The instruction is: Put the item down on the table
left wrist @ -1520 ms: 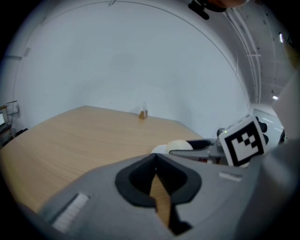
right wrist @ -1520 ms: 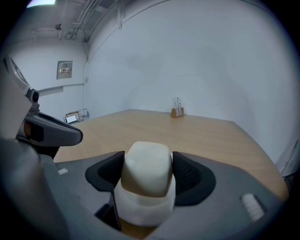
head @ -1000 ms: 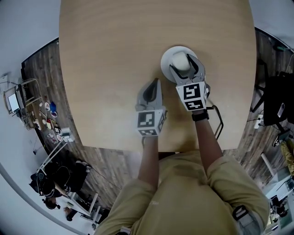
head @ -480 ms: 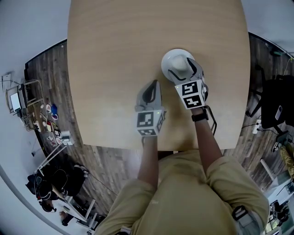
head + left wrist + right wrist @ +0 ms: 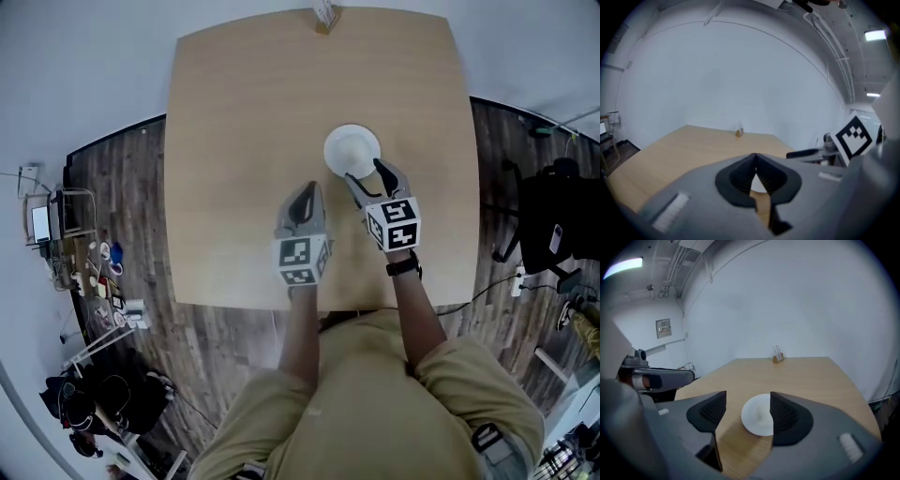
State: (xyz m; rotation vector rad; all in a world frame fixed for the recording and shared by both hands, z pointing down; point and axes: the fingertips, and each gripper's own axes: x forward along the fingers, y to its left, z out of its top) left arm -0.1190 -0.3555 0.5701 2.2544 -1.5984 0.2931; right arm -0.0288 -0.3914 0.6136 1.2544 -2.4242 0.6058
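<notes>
A round white item (image 5: 352, 149) lies flat on the wooden table (image 5: 244, 112), right of the middle; in the right gripper view the white item (image 5: 759, 414) shows beyond the jaws. My right gripper (image 5: 367, 175) is open just behind it, holding nothing, its jaws apart from the item; in its own view the right gripper (image 5: 747, 409) stands wide. My left gripper (image 5: 306, 198) hovers to the left of the right one with its jaws shut on nothing; in its own view the left gripper (image 5: 756, 168) shows its tips pressed together.
A small stand (image 5: 324, 15) sits at the table's far edge. The table's near edge (image 5: 281, 302) runs just in front of the person. A black chair (image 5: 553, 220) stands at the right, and clutter and equipment (image 5: 89, 262) lie on the floor at the left.
My right gripper let go of the white item and drew back toward the person, jaws open. The item now rests on the table. The left gripper kept its place.
</notes>
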